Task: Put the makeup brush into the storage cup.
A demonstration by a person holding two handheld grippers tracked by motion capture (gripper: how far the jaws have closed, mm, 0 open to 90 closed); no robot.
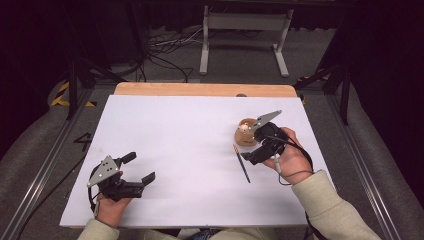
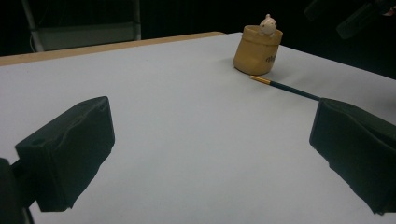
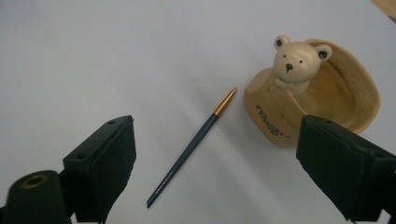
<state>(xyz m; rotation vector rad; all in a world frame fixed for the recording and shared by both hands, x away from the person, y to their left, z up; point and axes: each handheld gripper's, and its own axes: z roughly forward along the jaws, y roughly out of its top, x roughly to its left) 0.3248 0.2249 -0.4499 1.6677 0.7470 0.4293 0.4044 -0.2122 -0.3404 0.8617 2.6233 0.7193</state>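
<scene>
Your right gripper (image 3: pixel 215 172) hovers released over pen (image 3: pixel 191 149), beside bear cup (image 3: pixel 322 93), positioned for pickup. Your left gripper (image 1: pixel 142 167) idles released, near-left.

Black tools (image 1: pixel 134 169) with grey three-cornered plates — pale beige sleeves (image 1: pixel 330 205).

High view: fixed above the person's side, looks fwd and down over the whole white tabletop (image 1: pixel 190 150), far off. Left gripper view: low, near the surface, faces across the tabletop twd the bear pot (image 2: pixel 258 53) and pen (image 2: pixel 285 87) farther off. Right gripper view: close above, tilted down on the same pot and pen. All 3 views share those two.
</scene>
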